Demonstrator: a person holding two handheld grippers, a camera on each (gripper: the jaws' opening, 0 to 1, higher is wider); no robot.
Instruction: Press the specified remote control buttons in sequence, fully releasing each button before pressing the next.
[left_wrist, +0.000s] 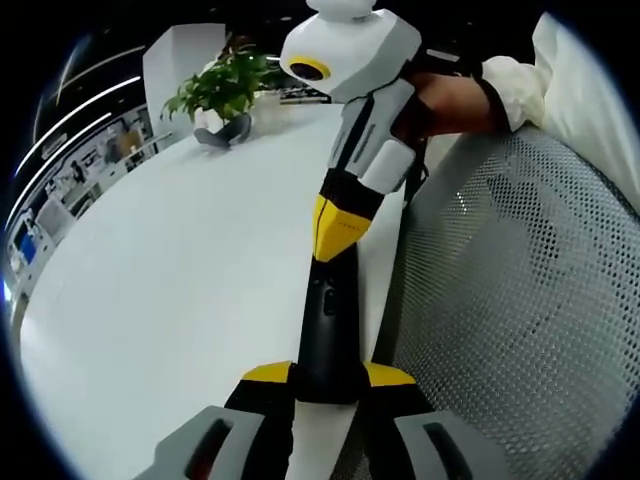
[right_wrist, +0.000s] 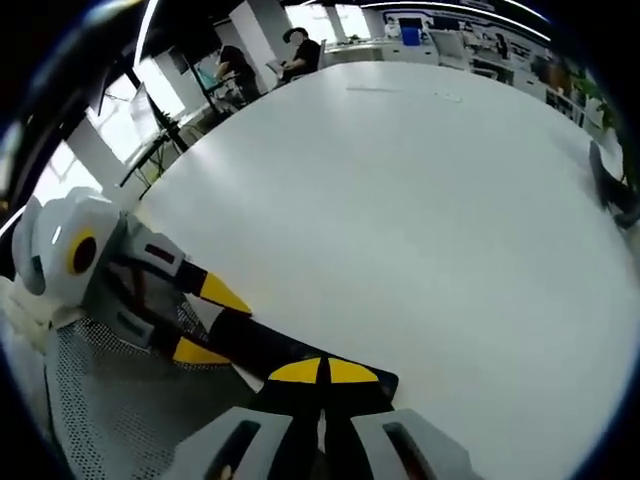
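A slim black remote is held over the white table's edge, with my left gripper shut on its near end, one yellow-tipped jaw on each side. From above, held by a hand, comes my right gripper. It is shut, with its yellow tips together and resting on the remote's far end. In the right gripper view, that right gripper has its tips closed over the remote. The left gripper clamps the remote from the left.
The white table stretches wide and bare. A grey mesh chair stands against its edge below the grippers. A potted plant and a dark object sit at the far end. People work at desks behind.
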